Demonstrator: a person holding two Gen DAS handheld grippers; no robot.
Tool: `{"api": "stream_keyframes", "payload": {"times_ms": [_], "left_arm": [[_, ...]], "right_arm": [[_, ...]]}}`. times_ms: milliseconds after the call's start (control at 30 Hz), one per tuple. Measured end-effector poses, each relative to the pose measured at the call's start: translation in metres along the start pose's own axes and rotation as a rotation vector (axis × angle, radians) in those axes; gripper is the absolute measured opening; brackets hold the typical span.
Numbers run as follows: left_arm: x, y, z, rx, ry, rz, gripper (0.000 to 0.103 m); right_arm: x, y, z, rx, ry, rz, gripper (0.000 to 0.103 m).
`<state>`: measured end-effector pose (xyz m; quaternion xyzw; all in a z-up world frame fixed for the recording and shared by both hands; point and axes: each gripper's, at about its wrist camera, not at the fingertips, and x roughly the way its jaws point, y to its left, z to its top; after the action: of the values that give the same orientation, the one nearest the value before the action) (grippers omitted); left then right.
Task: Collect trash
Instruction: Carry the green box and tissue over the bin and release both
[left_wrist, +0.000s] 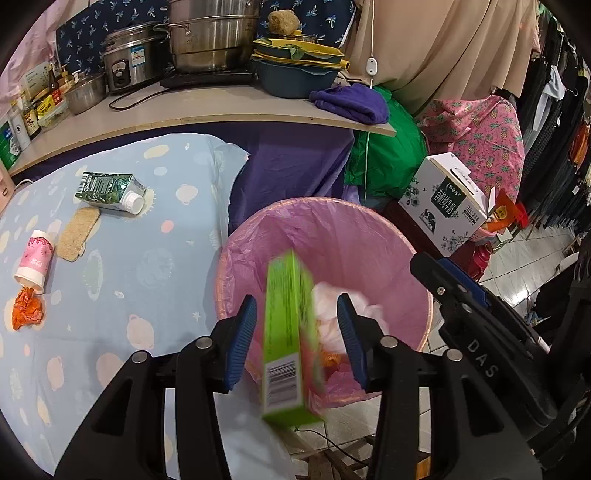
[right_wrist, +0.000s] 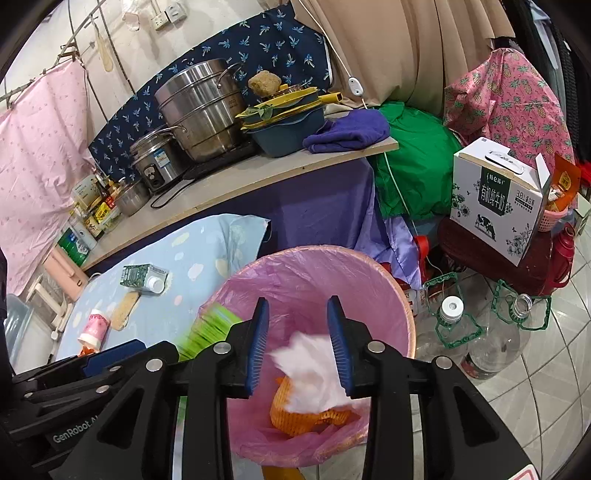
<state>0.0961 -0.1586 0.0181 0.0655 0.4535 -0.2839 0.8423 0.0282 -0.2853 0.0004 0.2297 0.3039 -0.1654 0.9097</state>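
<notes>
Between my left gripper's (left_wrist: 297, 334) wide-open blue pads hangs a blurred green box (left_wrist: 290, 343), touching neither, over the pink-lined bin (left_wrist: 369, 236). My right gripper (right_wrist: 297, 343) gapes too, a blurred white wad (right_wrist: 314, 373) loose between its pads above the same bin. Left of it, a carton (left_wrist: 110, 192), cup (left_wrist: 35, 260) and orange wrapper (left_wrist: 27, 308) lie on the cloth.

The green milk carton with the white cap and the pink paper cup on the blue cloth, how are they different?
The green milk carton with the white cap is boxy with flat sides; the pink paper cup is round. The carton is dark green with white print; the cup is pink and white. The carton's cap is on; the cup's mouth is open, next to a crumpled orange wrapper. Both lie tipped on their sides on the blue spotted cloth, not yet in the bin.
</notes>
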Motion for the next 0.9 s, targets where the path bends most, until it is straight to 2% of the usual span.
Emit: {"api": "stream_keyframes", "payload": {"times_ms": [67, 700, 800, 900], "left_arm": [[-0.001, 0.003, 0.0, -0.009, -0.004, 0.003, 0.05], [-0.016, 0.037, -0.003, -0.09, -0.024, 0.034, 0.052], [-0.021, 0.047, -0.005, -0.109, -0.035, 0.046, 0.059], [-0.026, 0.061, -0.008, -0.133, -0.046, 0.064, 0.06]], "right_arm": [[-0.001, 0.0, 0.001, 0.0, -0.002, 0.002, 0.033], [-0.003, 0.028, -0.005, -0.046, 0.008, 0.032, 0.033], [-0.001, 0.037, -0.006, -0.061, 0.015, 0.04, 0.033], [0.001, 0.047, -0.008, -0.074, 0.021, 0.05, 0.033]]}}
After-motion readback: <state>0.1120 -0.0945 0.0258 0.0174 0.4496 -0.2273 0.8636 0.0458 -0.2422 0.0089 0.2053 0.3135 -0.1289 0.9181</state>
